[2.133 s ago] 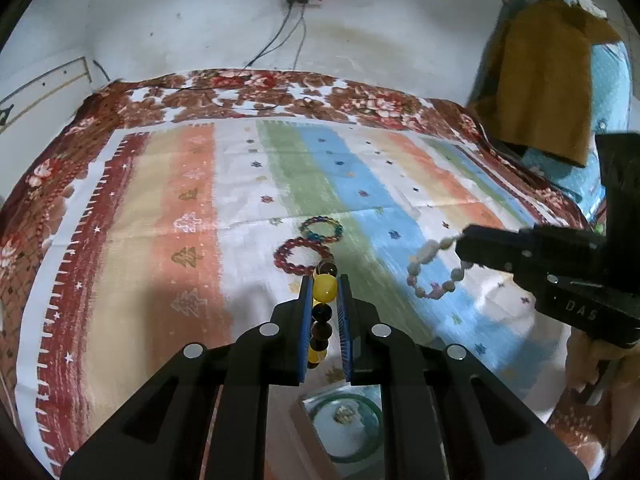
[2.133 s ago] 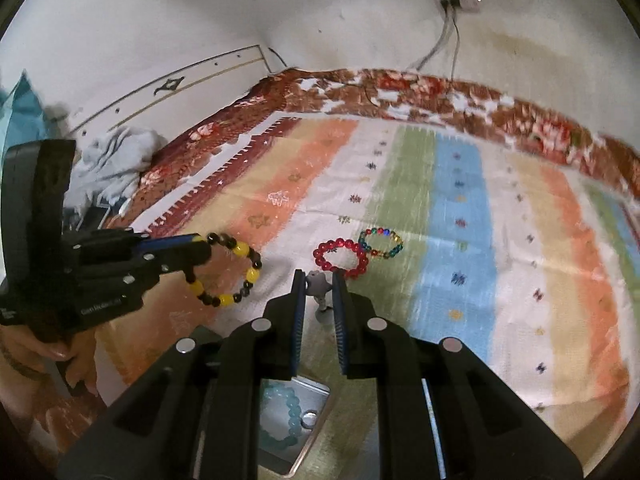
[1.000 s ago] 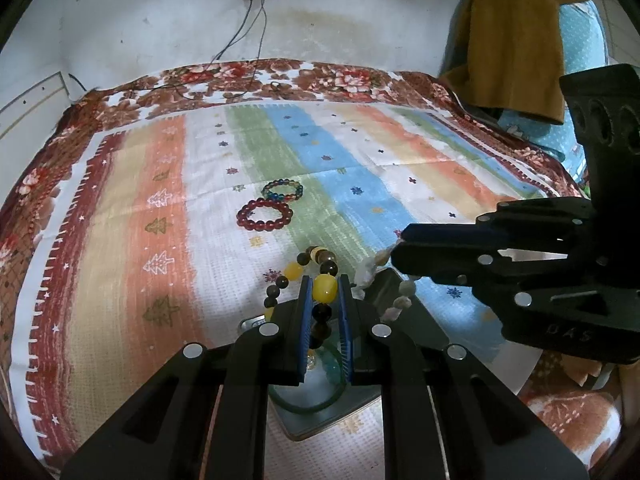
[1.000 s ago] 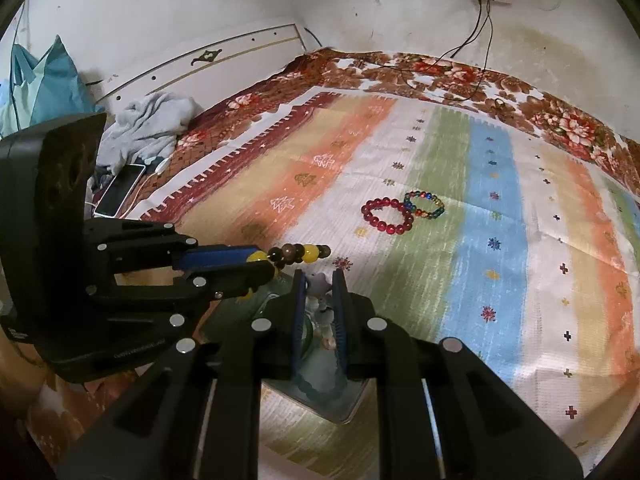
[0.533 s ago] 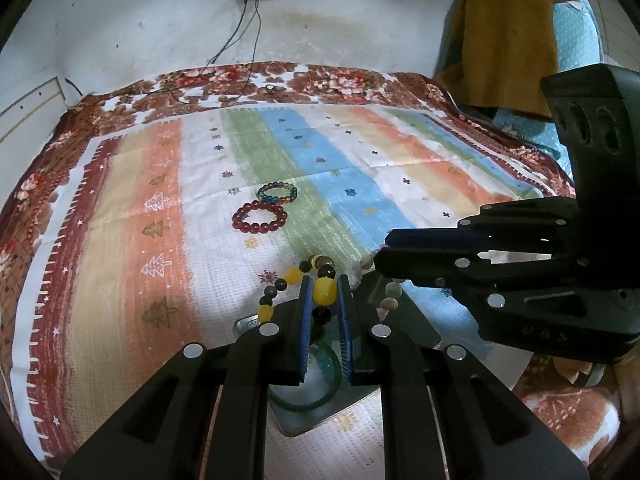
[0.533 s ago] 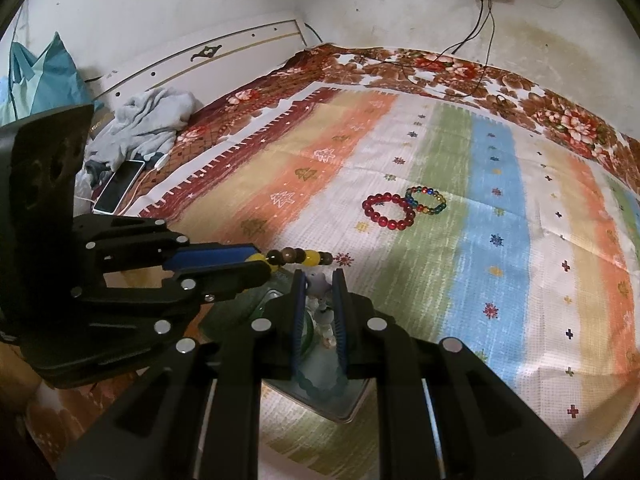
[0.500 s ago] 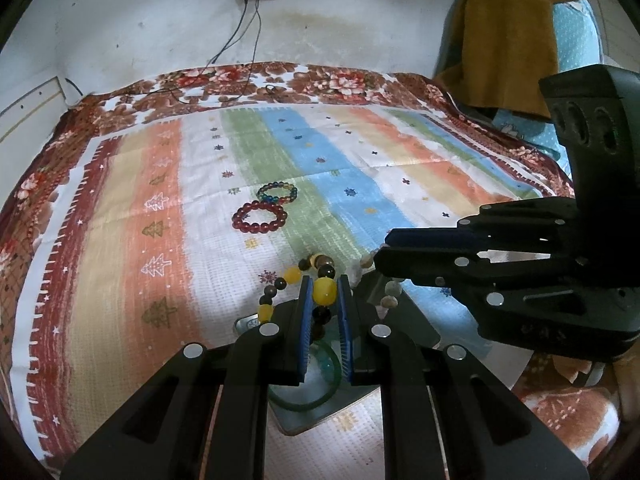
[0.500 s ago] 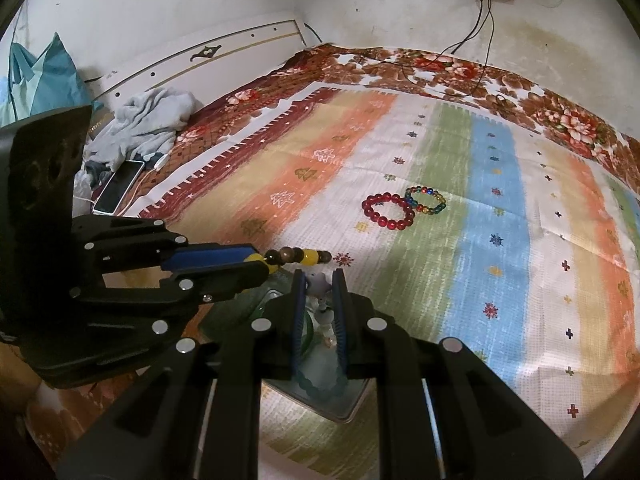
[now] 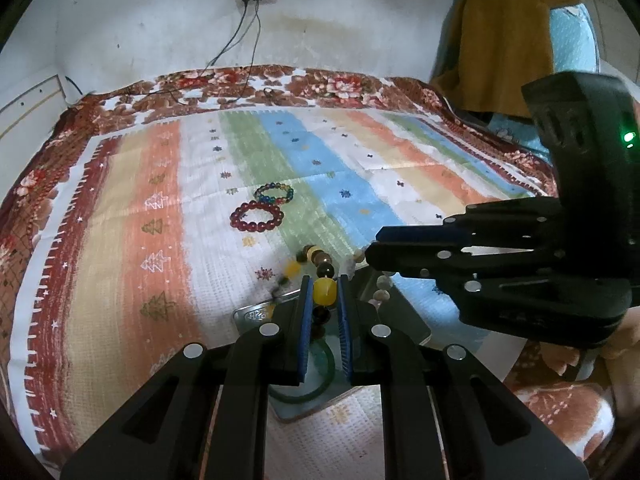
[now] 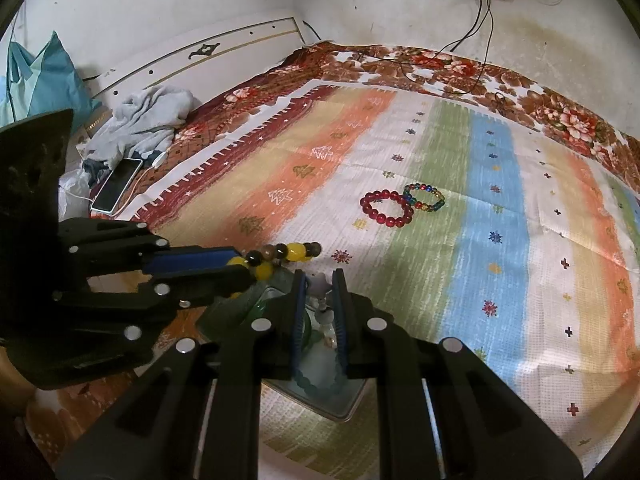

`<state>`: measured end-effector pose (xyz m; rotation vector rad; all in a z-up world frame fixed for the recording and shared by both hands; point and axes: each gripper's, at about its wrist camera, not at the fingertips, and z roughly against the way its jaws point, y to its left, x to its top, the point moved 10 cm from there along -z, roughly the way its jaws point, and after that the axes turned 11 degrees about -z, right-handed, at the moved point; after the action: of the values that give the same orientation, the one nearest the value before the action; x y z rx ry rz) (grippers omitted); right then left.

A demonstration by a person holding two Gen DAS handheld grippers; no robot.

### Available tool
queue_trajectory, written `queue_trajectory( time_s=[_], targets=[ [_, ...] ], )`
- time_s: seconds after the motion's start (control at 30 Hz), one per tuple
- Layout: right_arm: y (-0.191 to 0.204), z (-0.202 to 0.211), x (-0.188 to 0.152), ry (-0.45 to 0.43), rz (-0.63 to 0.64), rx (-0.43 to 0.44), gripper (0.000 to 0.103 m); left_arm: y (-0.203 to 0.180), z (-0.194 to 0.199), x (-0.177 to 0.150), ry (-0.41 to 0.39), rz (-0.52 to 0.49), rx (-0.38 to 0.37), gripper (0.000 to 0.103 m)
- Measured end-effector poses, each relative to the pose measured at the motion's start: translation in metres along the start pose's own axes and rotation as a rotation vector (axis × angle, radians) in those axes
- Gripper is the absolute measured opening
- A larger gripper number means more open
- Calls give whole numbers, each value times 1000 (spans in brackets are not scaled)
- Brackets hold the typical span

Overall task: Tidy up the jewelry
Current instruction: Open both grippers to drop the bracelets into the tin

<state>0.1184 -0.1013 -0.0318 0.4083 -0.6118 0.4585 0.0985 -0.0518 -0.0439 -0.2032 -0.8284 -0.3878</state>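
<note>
While both claws hover over the small glass tray (image 10: 348,404) at the near edge of the bed (image 10: 496,264), each carries a bracelet; the left claw (image 9: 324,300) is pinching the yellow-and-dark bead bracelet (image 9: 323,291) on one yellow bead, the rest of the strand hanging blurred to its left; the right claw (image 10: 319,294) is pinching the pale bead bracelet (image 10: 320,282), whose loop dangles into the tray. A green bangle (image 9: 326,372) and a teal bead bracelet (image 10: 316,386) already lie in the tray. Judged step: deposit of both strands. Recommended: lower each claw until beads rest on the glass before parting the fingers; release one at a time, since the claws stand close together; keep strands inside the rim. Outstanding: red bead bracelet (image 10: 386,209) and multicolour bead bracelet (image 10: 424,198), touching, mid-bed.
</note>
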Motion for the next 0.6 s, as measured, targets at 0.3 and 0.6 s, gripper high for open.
queue_trajectory(
  time_s=[0.3, 0.6],
  targets=[
    [1, 0, -1, 5, 2, -1, 15, 9, 6, 2, -10, 36, -20, 12],
    [-1, -4, -5, 23, 0, -1, 15, 11, -3, -6, 24, 27, -1, 12]
  ],
)
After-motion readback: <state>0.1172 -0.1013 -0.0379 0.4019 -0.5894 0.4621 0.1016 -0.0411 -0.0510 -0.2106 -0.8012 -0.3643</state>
